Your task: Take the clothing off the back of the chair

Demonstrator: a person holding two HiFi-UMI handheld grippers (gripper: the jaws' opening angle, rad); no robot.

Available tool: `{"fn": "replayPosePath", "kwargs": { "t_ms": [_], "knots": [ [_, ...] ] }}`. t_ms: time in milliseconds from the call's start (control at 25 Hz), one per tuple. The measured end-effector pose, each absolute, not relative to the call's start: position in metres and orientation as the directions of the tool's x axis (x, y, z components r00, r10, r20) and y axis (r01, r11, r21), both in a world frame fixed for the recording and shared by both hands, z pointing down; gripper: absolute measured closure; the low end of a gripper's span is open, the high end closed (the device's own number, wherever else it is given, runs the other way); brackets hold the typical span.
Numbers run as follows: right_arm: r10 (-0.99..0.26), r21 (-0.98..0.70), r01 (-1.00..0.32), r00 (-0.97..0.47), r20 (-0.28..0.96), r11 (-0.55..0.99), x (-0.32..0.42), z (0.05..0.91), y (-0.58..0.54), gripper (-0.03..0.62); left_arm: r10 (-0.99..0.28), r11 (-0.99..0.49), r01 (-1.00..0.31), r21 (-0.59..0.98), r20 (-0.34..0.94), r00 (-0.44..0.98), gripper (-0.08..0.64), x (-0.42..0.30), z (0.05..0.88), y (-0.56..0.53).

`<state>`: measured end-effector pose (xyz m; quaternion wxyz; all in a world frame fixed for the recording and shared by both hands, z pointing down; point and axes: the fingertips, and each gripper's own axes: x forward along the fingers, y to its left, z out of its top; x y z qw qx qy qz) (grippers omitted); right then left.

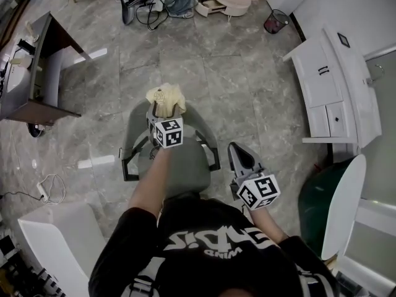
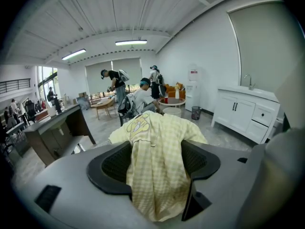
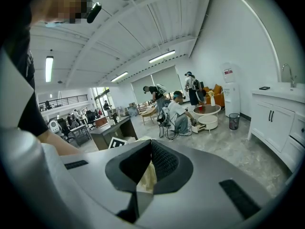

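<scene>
A pale yellow checked garment [image 1: 166,96] lies bunched over the top of the back of a grey office chair [image 1: 182,166], straight in front of me. My left gripper [image 1: 162,109] reaches over the seat to the backrest. In the left gripper view the garment [image 2: 157,171] fills the gap between the jaws, touches both dark pads [image 2: 112,168] and hangs toward the camera, so this gripper [image 2: 157,144] is shut on it. My right gripper [image 1: 239,148] hangs beside the chair's right armrest, its fingertips together. In the right gripper view a sliver of yellow cloth [image 3: 148,175] shows beyond this gripper [image 3: 147,147].
A dark desk [image 1: 43,73] stands at the left. At the right is a white cabinet [image 1: 328,85], with a mesh bin [image 1: 276,21] behind it. White furniture [image 1: 55,240] sits at the lower left, and a cable [image 1: 52,187] lies on the floor. Several people work around a low round table [image 2: 171,100] far across the room.
</scene>
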<state>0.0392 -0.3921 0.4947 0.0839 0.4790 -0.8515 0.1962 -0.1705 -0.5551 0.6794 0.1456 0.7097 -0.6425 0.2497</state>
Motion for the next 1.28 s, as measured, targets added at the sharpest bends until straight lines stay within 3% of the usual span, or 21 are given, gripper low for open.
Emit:
{"fn": "replayPosePath", "kwargs": {
  "t_ms": [320,720,1280],
  "knots": [
    [-0.791,-0.260,-0.858,-0.510,0.337,0.442,0.049,0.499,-0.392,0.578,-0.830,-0.100,-0.994,-0.049,0.555,0.056,0.397,-0.176,0.676,-0.552],
    [-0.794,-0.256,-0.859,-0.509,0.333,0.443,0.051,0.498,-0.386,0.578,-0.861,-0.099,-0.995,-0.012,0.502,0.080,0.411,-0.176,0.644,-0.553],
    [-0.795,-0.256,-0.840,-0.538,0.281,0.478,0.049,0.483,-0.377,0.578,-0.947,-0.163,-0.987,-0.003,0.281,0.155,0.411,-0.172,0.471,-0.554]
  ]
}}
